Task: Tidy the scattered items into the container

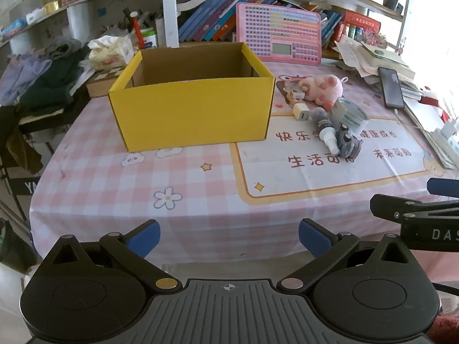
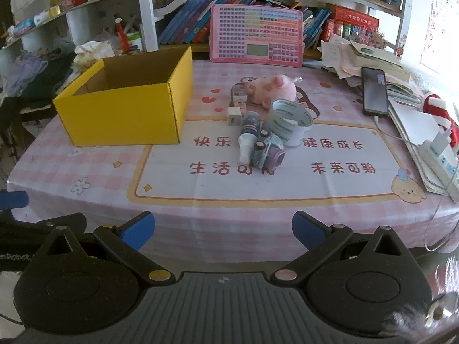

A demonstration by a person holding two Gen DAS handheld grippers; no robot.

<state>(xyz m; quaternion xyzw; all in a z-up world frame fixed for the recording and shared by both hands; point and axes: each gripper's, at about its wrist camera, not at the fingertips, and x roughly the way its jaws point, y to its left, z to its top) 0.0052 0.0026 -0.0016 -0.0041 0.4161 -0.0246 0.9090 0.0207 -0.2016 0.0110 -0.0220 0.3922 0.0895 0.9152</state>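
An open yellow cardboard box (image 1: 190, 111) (image 2: 123, 114) stands on the table, with nothing visible inside. To its right lies a cluster: a pink plush pig (image 1: 324, 86) (image 2: 272, 89), a tape roll (image 1: 348, 113) (image 2: 288, 121), a small spray bottle (image 1: 325, 130) (image 2: 249, 134), a purple toy car (image 1: 348, 143) (image 2: 268, 154), a white charger plug (image 1: 301, 112) (image 2: 233, 116) and a small packet (image 2: 239, 94). My left gripper (image 1: 229, 239) is open and empty at the table's near edge. My right gripper (image 2: 223, 230) is open and empty, also at the near edge.
A pink checked cloth covers the table (image 2: 86, 157). A pink toy keyboard board (image 2: 256, 38) leans at the back. A black phone (image 2: 374, 90) lies on a paper stack at the right, with a cable. Clothes pile at the left (image 1: 43, 77). Shelves with books stand behind.
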